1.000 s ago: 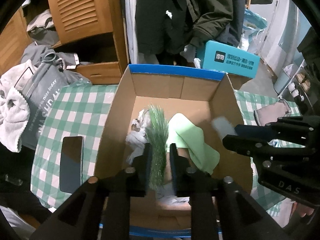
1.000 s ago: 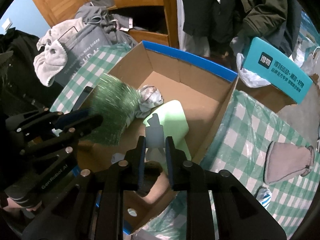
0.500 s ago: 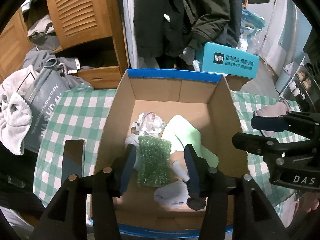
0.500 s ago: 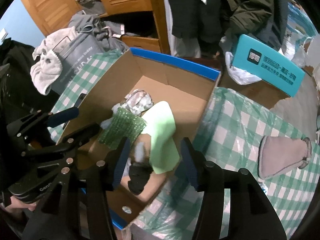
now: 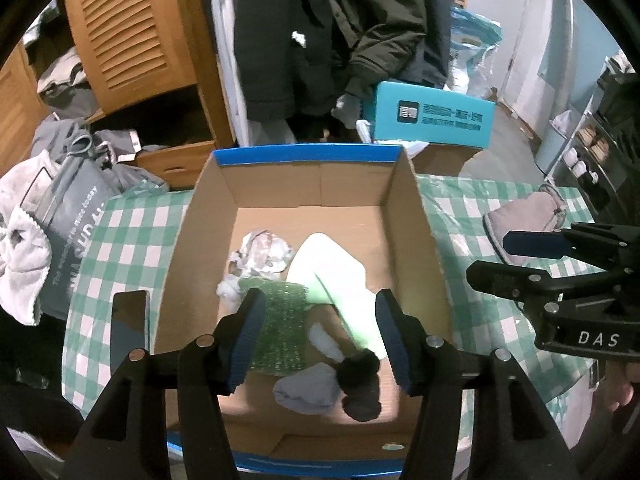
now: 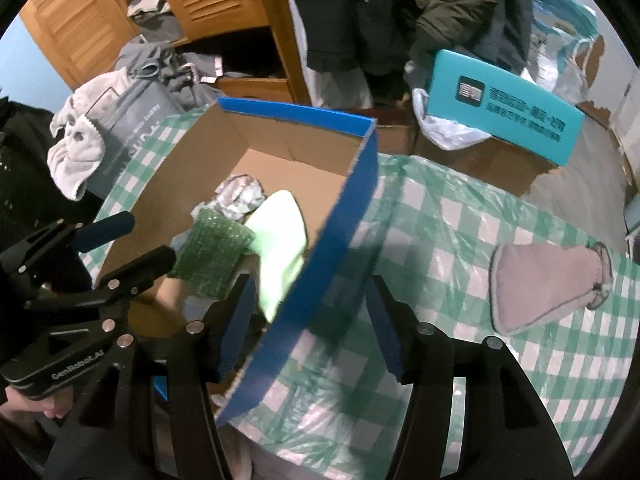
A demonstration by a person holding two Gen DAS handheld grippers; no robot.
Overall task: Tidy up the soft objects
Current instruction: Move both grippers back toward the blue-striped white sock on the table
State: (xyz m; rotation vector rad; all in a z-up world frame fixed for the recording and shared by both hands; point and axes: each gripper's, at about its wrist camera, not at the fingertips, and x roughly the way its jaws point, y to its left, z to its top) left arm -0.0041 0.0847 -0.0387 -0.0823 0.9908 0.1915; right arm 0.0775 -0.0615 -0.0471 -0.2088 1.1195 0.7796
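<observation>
Hidden by the box wall: from the right wrist view the blue-edged near wall of the cardboard box [image 6: 340,240] cuts off the lower part of the contents — only the upper ends of the green pieces show above it.
Hard to make out: the crumpled pale patterned cloth [image 5: 262,254] at the back of the box and the white scrap beside it are too balled up to name more exactly; the dark fuzzy item [image 5: 360,384] near the front wall is blurred.
Cut off by the frame: the grey tote bag [image 5: 68,232] and the pale towel [image 5: 20,256] at the left run out of view, as does the dark phone-like slab [image 5: 128,332] behind the left finger mount.
Left gripper [image 5: 320,332]: jaws spread wide, nothing between them, hovering above the box interior.
Right gripper [image 6: 312,320]: jaws also spread wide and empty — they straddle the box's right wall as seen from above, touching nothing visible.
Green bubble wrap [image 5: 280,328]: lying in the box, front left of centre, against the light green cloth.
Light green cloth [image 5: 340,280]: draped across the box's middle, partly over a grey sock [image 5: 308,392].
Grey slipper [image 6: 548,284]: on the green checked tablecloth [image 6: 460,220], well apart from the box, to its right.
Teal carton [image 6: 504,108]: behind the table, on a brown box.
</observation>
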